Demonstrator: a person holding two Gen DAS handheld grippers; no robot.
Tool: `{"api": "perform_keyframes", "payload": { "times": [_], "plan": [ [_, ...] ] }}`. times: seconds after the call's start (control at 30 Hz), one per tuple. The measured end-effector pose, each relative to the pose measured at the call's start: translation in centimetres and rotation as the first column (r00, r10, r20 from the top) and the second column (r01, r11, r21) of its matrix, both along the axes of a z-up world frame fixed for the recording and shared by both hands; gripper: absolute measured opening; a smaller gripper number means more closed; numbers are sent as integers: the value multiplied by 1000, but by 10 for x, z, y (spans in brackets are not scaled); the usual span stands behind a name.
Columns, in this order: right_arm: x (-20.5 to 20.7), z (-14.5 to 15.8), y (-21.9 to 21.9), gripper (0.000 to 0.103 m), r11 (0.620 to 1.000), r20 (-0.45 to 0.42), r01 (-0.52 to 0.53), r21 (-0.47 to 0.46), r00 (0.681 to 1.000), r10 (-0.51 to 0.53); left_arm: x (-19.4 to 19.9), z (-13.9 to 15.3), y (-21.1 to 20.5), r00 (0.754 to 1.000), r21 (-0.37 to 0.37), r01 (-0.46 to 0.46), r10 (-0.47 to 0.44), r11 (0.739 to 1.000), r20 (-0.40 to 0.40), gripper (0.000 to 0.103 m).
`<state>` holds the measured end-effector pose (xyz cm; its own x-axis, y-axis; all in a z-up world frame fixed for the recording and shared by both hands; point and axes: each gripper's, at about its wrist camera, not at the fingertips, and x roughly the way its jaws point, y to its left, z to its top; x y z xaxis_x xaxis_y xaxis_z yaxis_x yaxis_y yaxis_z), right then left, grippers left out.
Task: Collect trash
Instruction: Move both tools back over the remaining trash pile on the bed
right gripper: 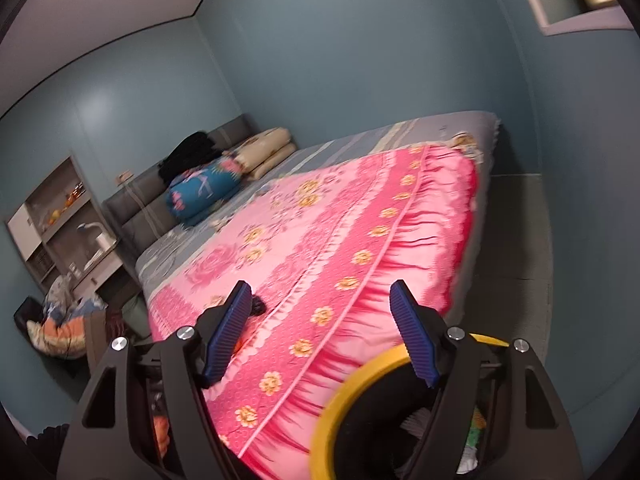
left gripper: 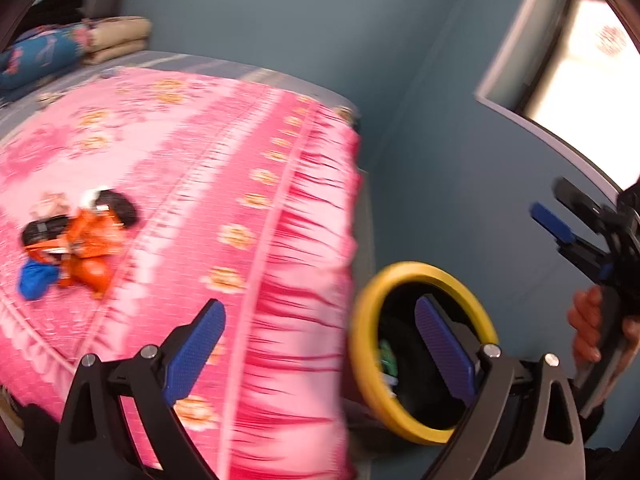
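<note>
On the pink floral bedspread [left gripper: 224, 184], toward its left part in the left wrist view, lies a small heap of trash [left gripper: 76, 248]: crumpled orange wrappers, a blue scrap, dark pieces, all motion-blurred. Heap sits well ahead of the left gripper [left gripper: 316, 348], apart from its fingers. Left gripper released, jaws spread wide, nothing between the blue pads; one pad over the bedspread edge, the other in front of the bin mouth. Yellow-rimmed bin [left gripper: 362, 320] stands on the floor just beside the bed's foot, dark inside, a few bits of green and white litter visible within. Right gripper [right gripper: 320, 332] also released, jaws apart and empty, above the bin rim and bed corner. A hand [left gripper: 588, 328] grips its handle. Farther off: folded bedding [right gripper: 208, 188] near a grey headboard [right gripper: 136, 204], blue-grey walls [right gripper: 360, 60], window [left gripper: 592, 40].
</note>
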<state>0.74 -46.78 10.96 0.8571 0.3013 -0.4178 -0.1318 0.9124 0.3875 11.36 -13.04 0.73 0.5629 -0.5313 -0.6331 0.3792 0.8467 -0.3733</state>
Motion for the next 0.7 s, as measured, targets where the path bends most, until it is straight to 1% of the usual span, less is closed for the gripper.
{"api": "perform_keyframes", "payload": {
  "times": [0.13, 0.17, 0.2, 0.23, 0.37, 0.4, 0.57, 0.6, 0.63, 0.67, 0.7],
  "plan": [
    [23, 2, 36, 70, 996, -13, -81, -23, 997, 81, 15, -5, 46, 995, 13, -102, 102, 995, 4, 92],
    [35, 3, 53, 70, 992, -23, -117, -41, 993, 116, 19, -8, 62, 991, 15, -136, 136, 991, 1, 92],
    [39, 3, 61, 70, 990, -29, -133, -47, 991, 131, 22, -10, 71, 988, 16, -156, 156, 988, -1, 92],
    [50, 2, 76, 70, 985, -40, -166, -55, 986, 164, 25, -12, 85, 983, 17, -184, 184, 983, -3, 92],
    [83, -3, 122, 70, 967, -81, -243, -80, 968, 236, 34, -22, 136, 960, 32, -281, 281, 959, -2, 92],
    [93, -6, 136, 70, 962, -97, -261, -87, 963, 252, 36, -26, 153, 950, 47, -313, 313, 949, 2, 92],
    [144, -24, 196, 70, 936, -185, -331, -118, 934, 307, 45, -43, 200, 924, 85, -378, 381, 922, -19, 92],
    [160, -33, 214, 70, 929, -212, -345, -133, 926, 313, 47, -48, 210, 920, 94, -388, 392, 917, -26, 92],
    [167, -37, 219, 70, 927, -223, -350, -137, 922, 315, 50, -53, 217, 916, 104, -396, 401, 912, -32, 92],
    [187, -48, 236, 70, 920, -265, -366, -143, 909, 320, 53, -59, 226, 911, 117, -404, 411, 907, -38, 92],
    [196, -54, 244, 70, 916, -286, -374, -143, 902, 323, 56, -64, 234, 908, 124, -408, 416, 904, -43, 92]
  ]
}}
